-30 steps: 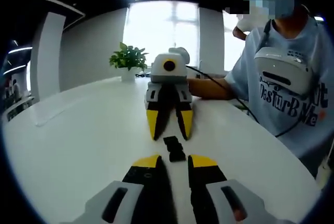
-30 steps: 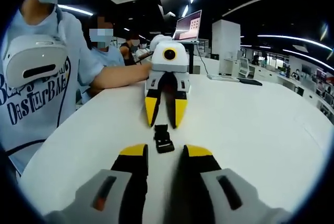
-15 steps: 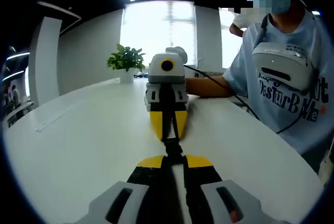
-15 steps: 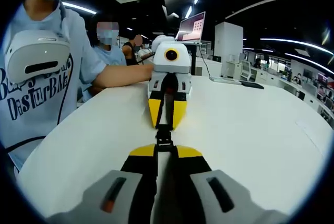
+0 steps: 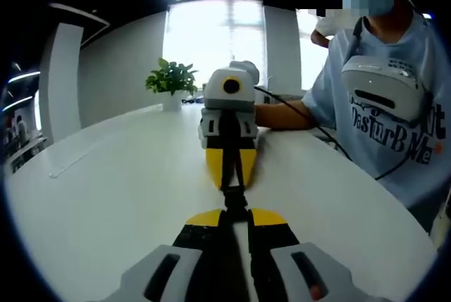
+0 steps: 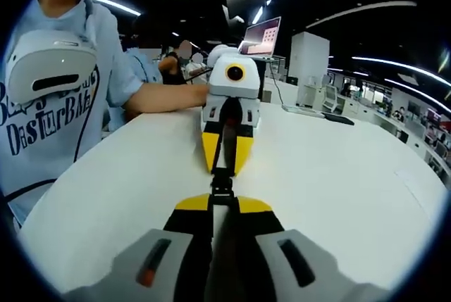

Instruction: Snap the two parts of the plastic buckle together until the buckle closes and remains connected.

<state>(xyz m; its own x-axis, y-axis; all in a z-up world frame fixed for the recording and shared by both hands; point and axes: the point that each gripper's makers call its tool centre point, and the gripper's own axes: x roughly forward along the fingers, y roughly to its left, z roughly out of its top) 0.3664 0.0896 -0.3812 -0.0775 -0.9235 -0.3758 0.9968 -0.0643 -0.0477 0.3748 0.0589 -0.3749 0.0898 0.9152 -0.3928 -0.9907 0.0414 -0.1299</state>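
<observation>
White table (image 5: 106, 196) spreads round us in an office. At lower centre of both views our left claw (image 5: 232, 216) and right claw (image 6: 224, 205) face each other nose to nose, each clenched on its end of the black buckle (image 5: 235, 196), held just above the table. We judge the halves are meeting; next we press straight together until they latch.

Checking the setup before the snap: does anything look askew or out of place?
Nothing stands out. The black buckle sits in line between both closed tools, left tool and right tool, over the white table.
</observation>
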